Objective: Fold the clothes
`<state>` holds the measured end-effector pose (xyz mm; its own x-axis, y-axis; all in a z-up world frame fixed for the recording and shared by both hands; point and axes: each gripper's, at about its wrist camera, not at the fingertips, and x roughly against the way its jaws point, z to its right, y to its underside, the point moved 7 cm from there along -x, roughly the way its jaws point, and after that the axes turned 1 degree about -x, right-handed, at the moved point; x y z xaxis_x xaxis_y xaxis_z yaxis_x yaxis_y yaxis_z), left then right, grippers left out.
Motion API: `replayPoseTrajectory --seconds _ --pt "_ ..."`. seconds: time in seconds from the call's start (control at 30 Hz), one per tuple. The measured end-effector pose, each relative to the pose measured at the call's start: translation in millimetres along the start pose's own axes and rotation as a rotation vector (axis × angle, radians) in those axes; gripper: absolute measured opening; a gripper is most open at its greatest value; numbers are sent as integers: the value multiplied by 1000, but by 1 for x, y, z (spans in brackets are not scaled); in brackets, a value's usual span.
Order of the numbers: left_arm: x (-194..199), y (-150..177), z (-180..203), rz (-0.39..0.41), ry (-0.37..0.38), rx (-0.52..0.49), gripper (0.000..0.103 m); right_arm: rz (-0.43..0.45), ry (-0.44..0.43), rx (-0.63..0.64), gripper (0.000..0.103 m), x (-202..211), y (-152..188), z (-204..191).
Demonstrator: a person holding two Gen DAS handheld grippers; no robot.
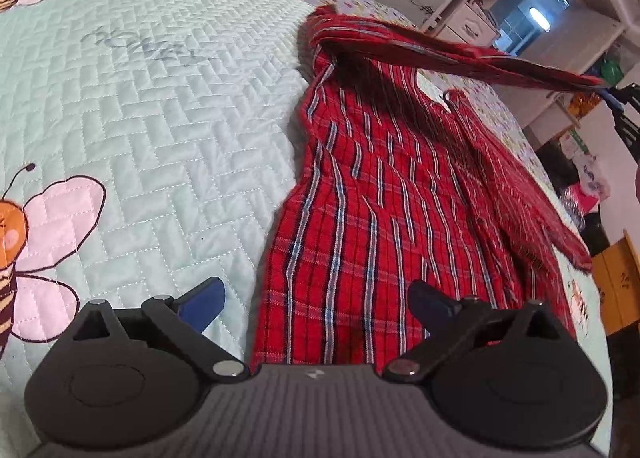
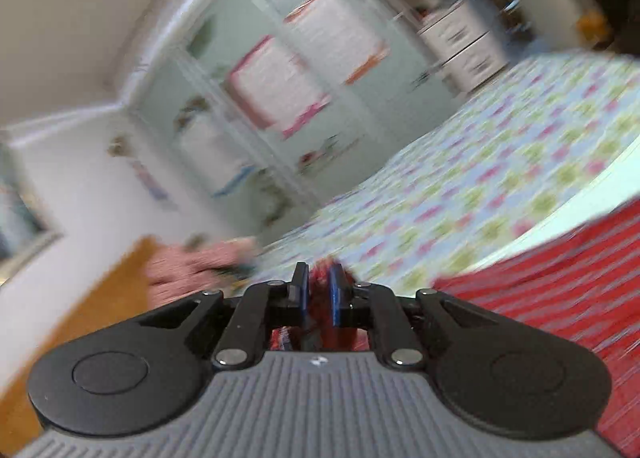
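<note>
Hovering over the bed (image 1: 140,98), the left claw (image 1: 316,306) is spread wide, the red plaid shirt (image 1: 380,198) lying flat just ahead between its tips. Right claw (image 2: 319,292) pinches a raised shirt fold.

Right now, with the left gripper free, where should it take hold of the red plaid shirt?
Probably the shirt's near hem edge, coming down from above: it lies flat on the quilt just ahead of the open left gripper, while the right gripper holds the lifted sleeve.
</note>
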<state>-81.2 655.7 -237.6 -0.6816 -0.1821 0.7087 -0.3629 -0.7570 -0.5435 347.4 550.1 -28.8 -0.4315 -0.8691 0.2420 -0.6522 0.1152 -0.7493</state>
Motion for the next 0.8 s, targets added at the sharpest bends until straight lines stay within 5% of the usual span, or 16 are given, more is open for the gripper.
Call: replayPoseTrajectory --seconds 0.17,0.27,0.37,0.5,0.6,0.8 --pt "-1 3 6 -30 -18 -86 101 8 258 140 12 -1 -14 42" --pt "0 4 4 -33 -6 -93 101 -148 227 33 14 -20 18 60" --pt "-1 4 2 -35 7 -89 101 -284 95 -170 25 -36 74 63" --pt "-1 6 4 -32 13 -114 102 -269 137 -412 56 -47 118 86" --pt "-3 9 7 -28 8 -144 103 -251 171 -561 57 -56 140 107" --pt "-5 11 10 -27 -20 -185 103 -244 275 -503 65 -79 141 128"
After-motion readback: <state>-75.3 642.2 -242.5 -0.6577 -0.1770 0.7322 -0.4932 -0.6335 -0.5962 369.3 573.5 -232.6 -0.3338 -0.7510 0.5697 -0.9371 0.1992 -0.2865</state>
